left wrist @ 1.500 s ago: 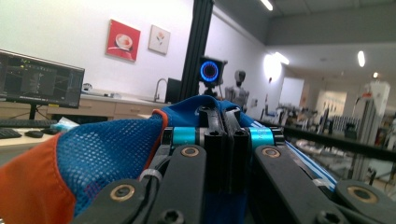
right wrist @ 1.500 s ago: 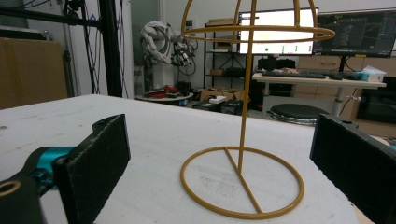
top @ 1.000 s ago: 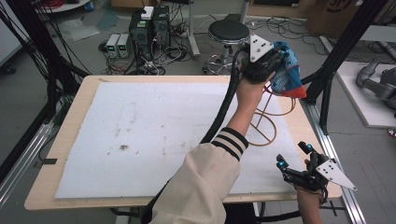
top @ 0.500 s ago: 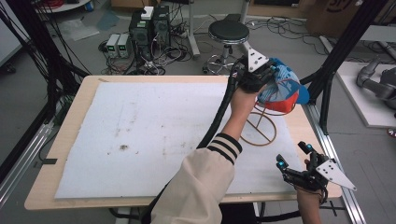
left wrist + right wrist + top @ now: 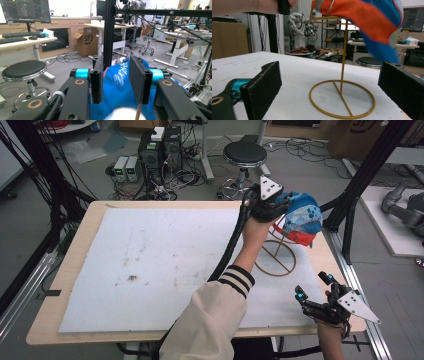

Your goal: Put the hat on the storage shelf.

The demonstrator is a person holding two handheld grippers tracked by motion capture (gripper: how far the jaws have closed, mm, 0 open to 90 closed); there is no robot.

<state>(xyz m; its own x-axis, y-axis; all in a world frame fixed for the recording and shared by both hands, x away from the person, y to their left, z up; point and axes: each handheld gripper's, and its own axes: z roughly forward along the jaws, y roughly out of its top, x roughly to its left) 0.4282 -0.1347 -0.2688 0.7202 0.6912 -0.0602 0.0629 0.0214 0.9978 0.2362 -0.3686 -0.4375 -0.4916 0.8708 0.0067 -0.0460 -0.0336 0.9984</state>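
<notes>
Cap (image 5: 300, 217) atop stand (image 5: 275, 262), table's far-right edge

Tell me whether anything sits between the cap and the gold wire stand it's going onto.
Nothing visible does. The cap already drapes over the top of the gold wire stand, with the left hand-held gripper straddling its blue fabric, jaws just opening.

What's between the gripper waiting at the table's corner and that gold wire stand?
Nothing: bare white mat separates the right gripper from the stand, seen in the right gripper view.
</notes>
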